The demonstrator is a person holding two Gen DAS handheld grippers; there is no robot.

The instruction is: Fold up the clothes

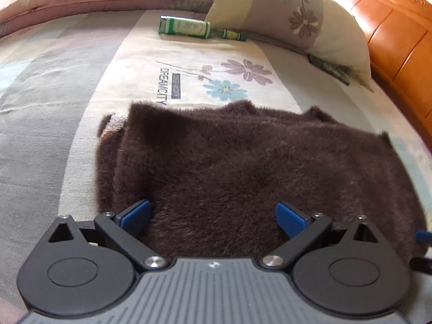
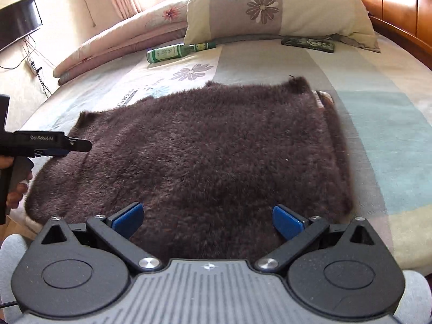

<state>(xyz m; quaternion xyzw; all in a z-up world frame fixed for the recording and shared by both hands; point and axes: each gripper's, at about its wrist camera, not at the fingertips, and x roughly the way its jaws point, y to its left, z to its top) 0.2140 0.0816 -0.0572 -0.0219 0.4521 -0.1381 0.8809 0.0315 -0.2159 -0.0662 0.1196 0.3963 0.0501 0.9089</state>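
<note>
both grippers, left gripper [image 1: 213, 216] and right gripper [image 2: 207, 217], gape wide over folded brown fleece [image 2: 194, 145]; green bottle [image 2: 172, 51] lies on bedsheet [image 2: 378, 140].

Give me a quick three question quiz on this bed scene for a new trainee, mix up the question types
1. True or false: the left tool is shut on the brown garment.
2. Multiple choice: the green bottle is (A) standing upright, (B) lying on its side on the bed, (C) resting on the garment.
3. Short answer: what does the bottle's neck point toward?

Key
1. False. Both blue pads are spread wide, with the garment lying flat between them; the right tool is the same.
2. B.
3. The flowered pillow by the wooden headboard.
</note>
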